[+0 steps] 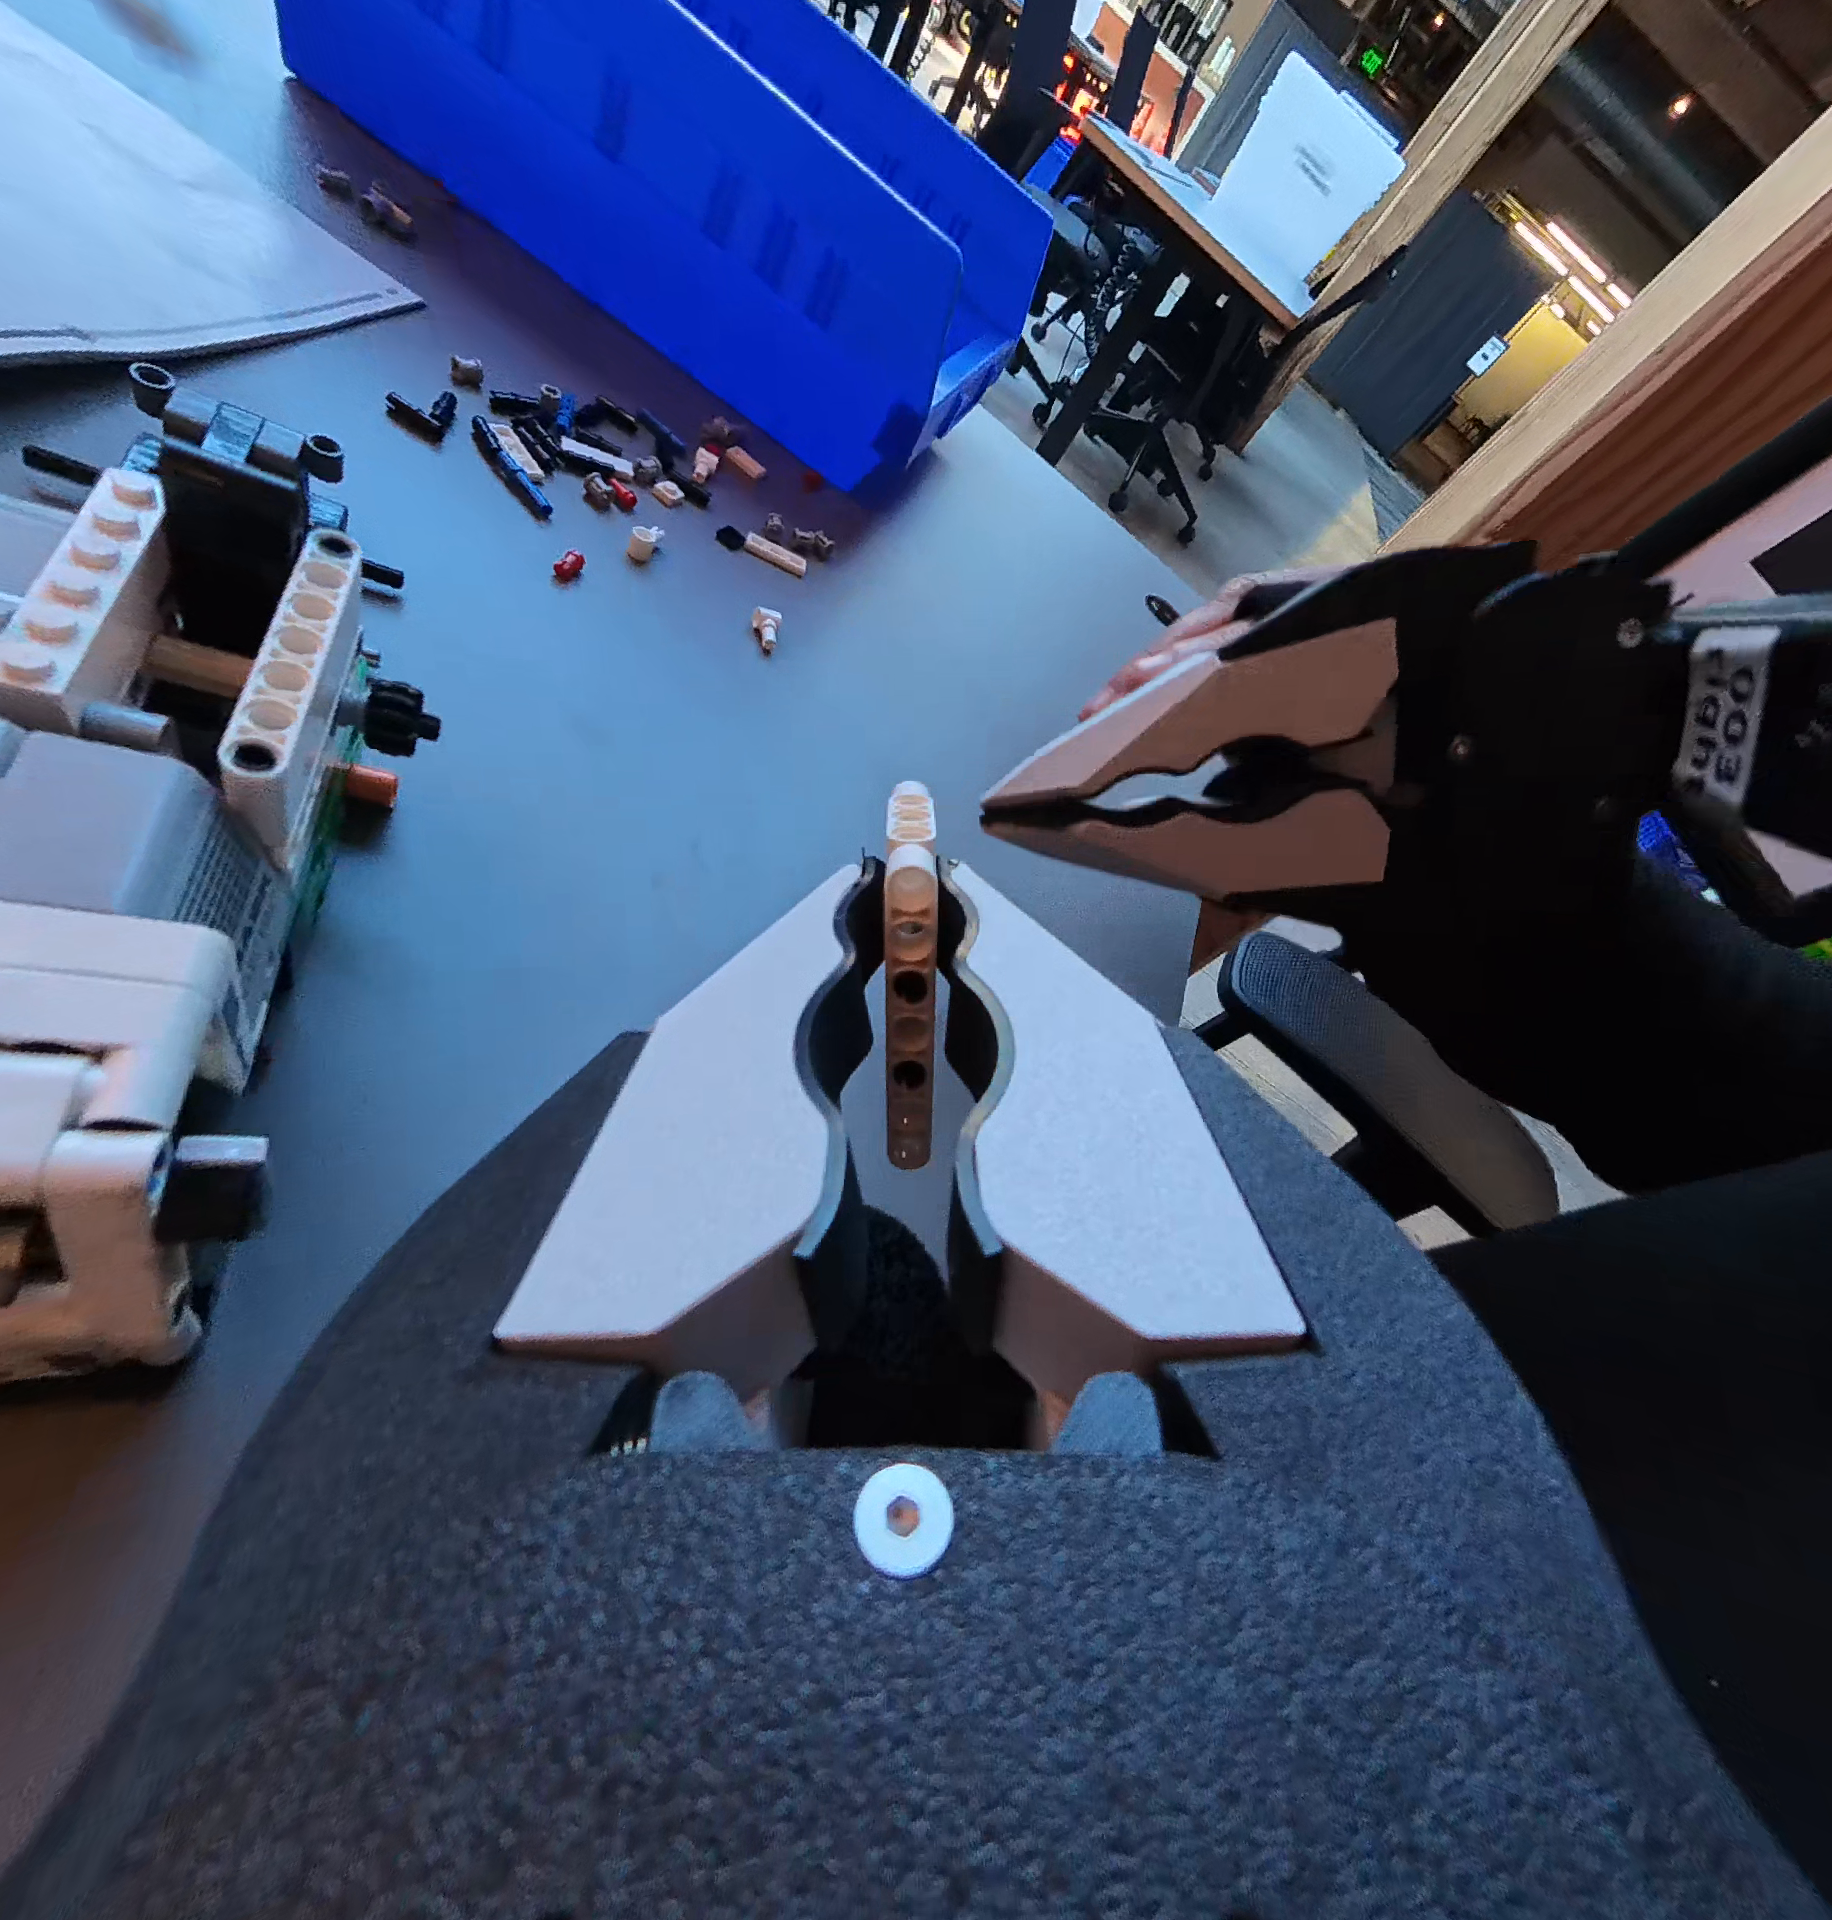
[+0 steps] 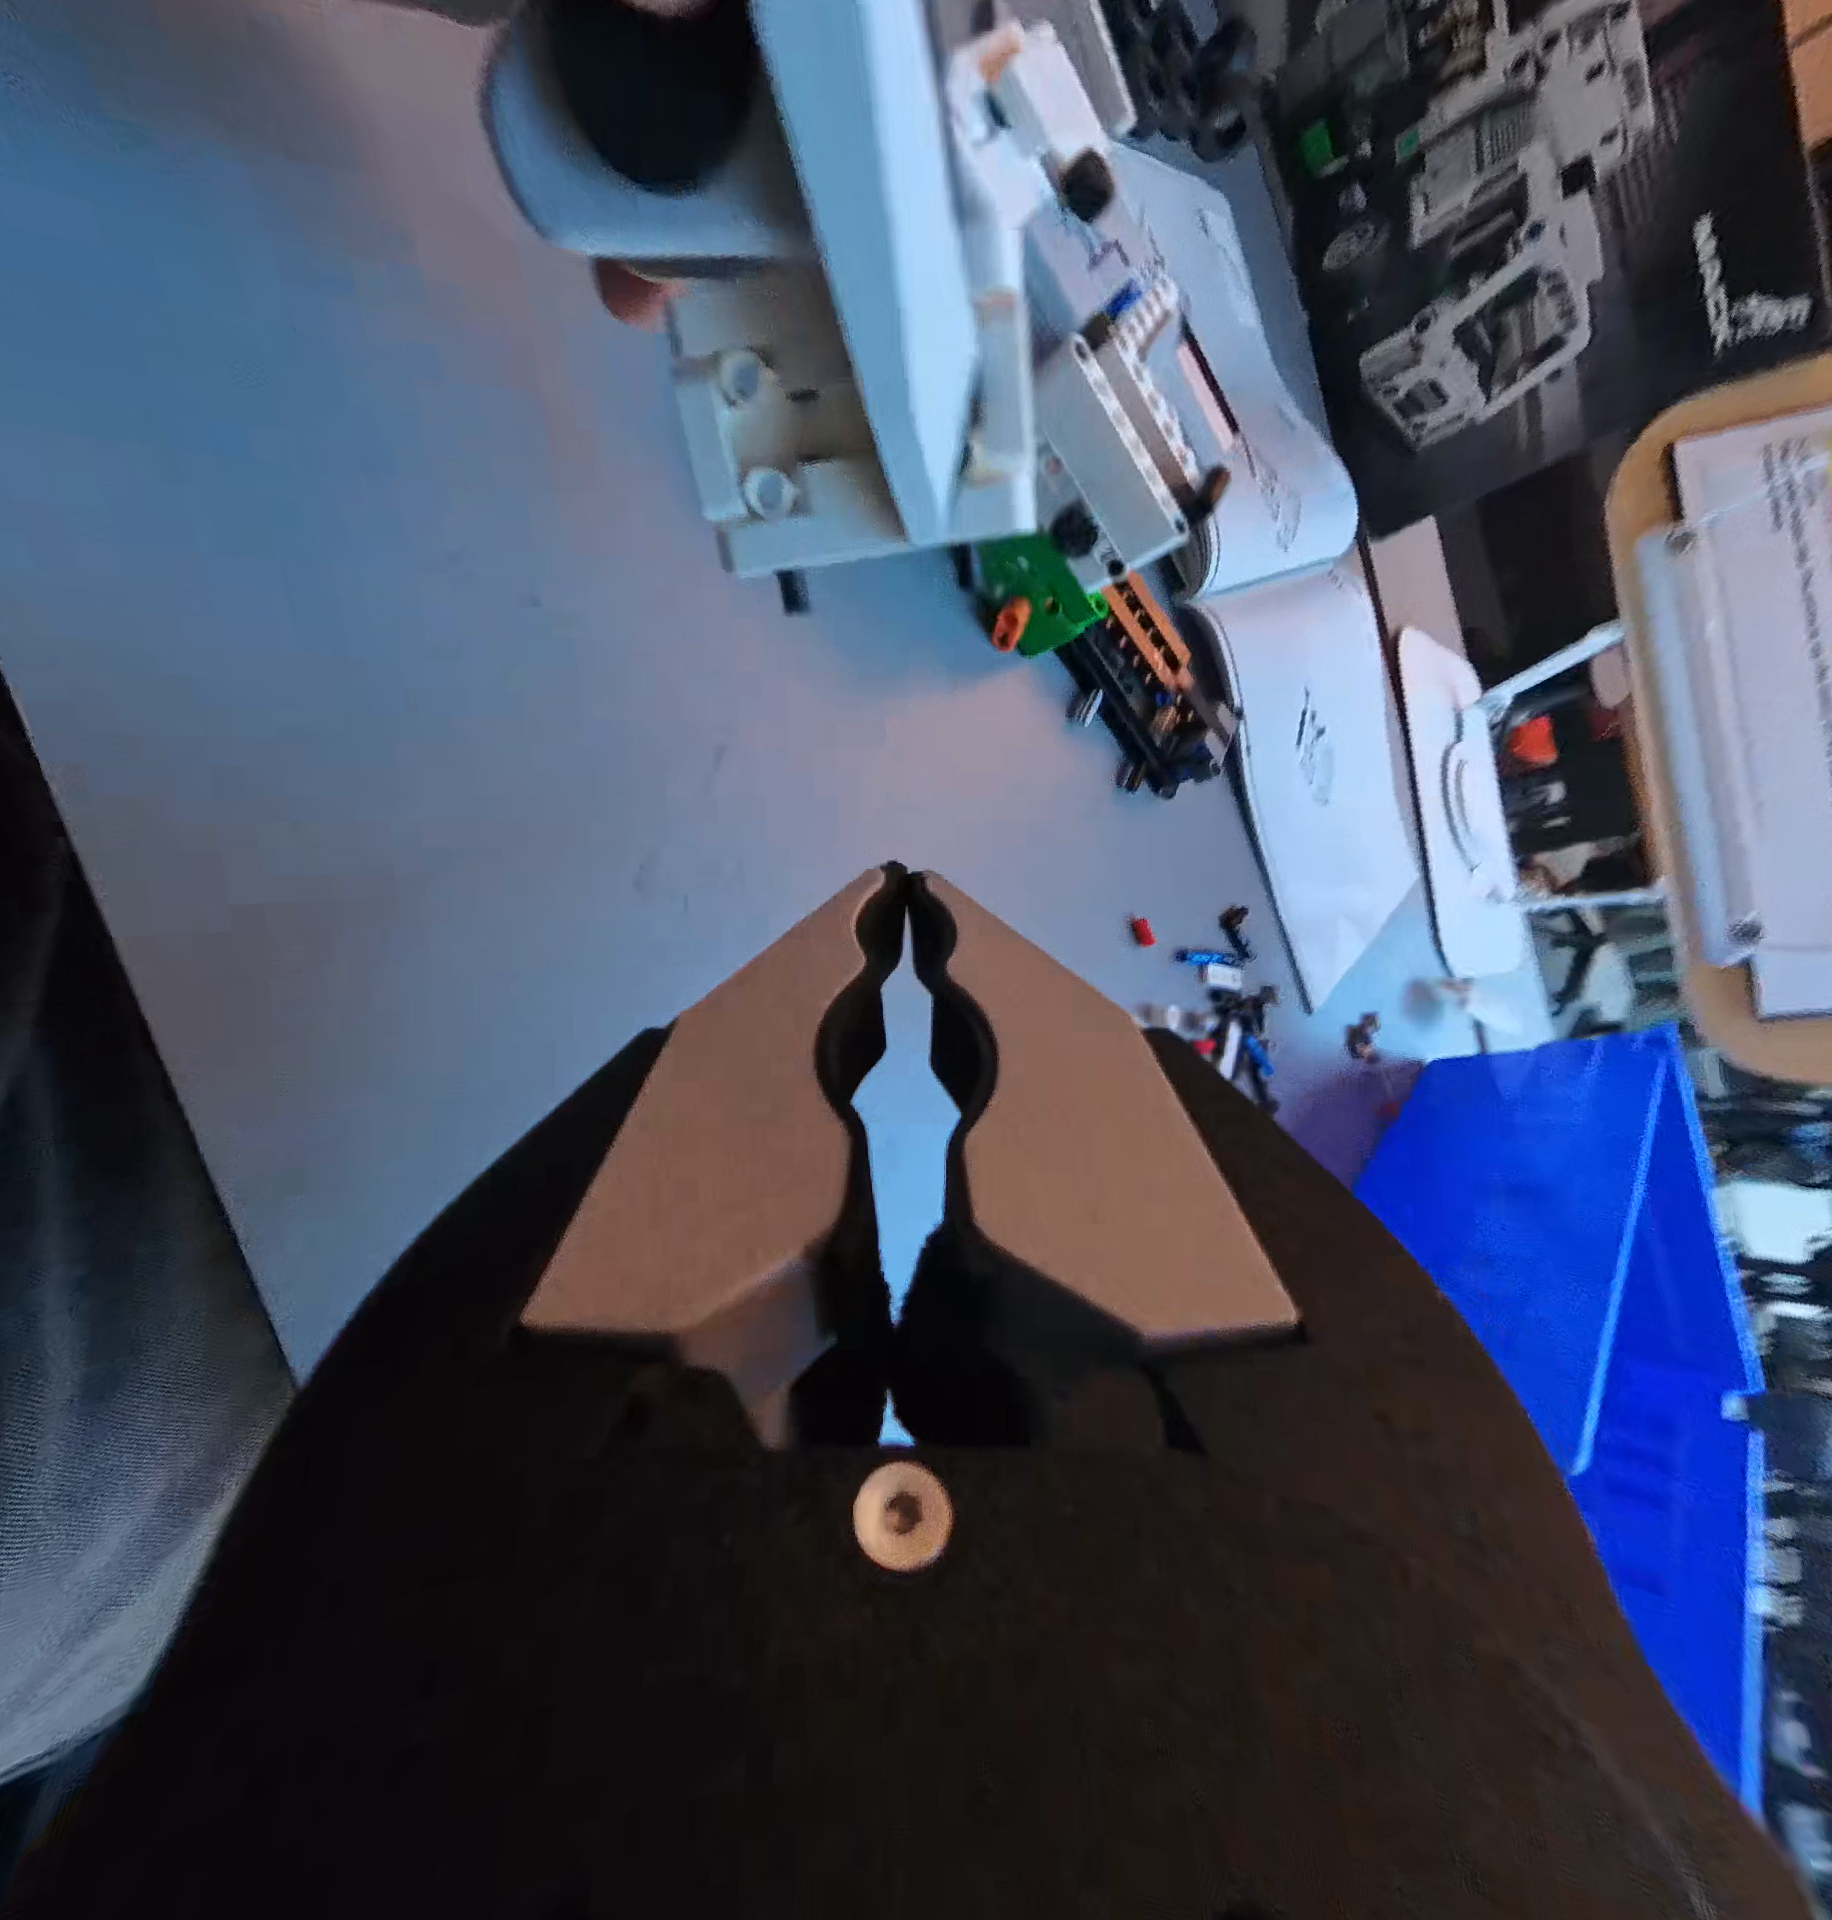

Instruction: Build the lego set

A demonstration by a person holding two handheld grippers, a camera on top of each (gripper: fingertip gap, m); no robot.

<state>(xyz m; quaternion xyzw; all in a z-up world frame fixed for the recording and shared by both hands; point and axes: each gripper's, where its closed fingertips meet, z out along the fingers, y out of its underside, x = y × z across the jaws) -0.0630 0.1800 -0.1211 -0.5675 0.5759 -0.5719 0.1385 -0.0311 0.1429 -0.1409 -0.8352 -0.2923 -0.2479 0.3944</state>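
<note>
My left gripper [image 1: 910, 868] is shut on a long white beam with a row of holes [image 1: 910, 997], held lengthwise between the jaws with its end past the tips, above the dark table [image 1: 600, 852]. My right gripper [image 1: 995, 812] comes in from the right, tips just right of the beam's end, not touching it. In the right wrist view the right gripper [image 2: 904, 878] is shut with nothing visible in it. The part-built white lego model [image 1: 164, 779] stands at the left; it also shows in the right wrist view [image 2: 891, 312] with a green part [image 2: 1037, 597].
Several loose small pieces [image 1: 600, 457] lie ahead near a blue bin [image 1: 683, 208]. An open instruction booklet [image 1: 112, 229] lies far left. A hand [image 1: 1182, 634] rests at the table's right edge, above a chair [image 1: 1359, 1039]. The set's box [image 2: 1514, 260] and a clipboard [image 2: 1774, 675] show too.
</note>
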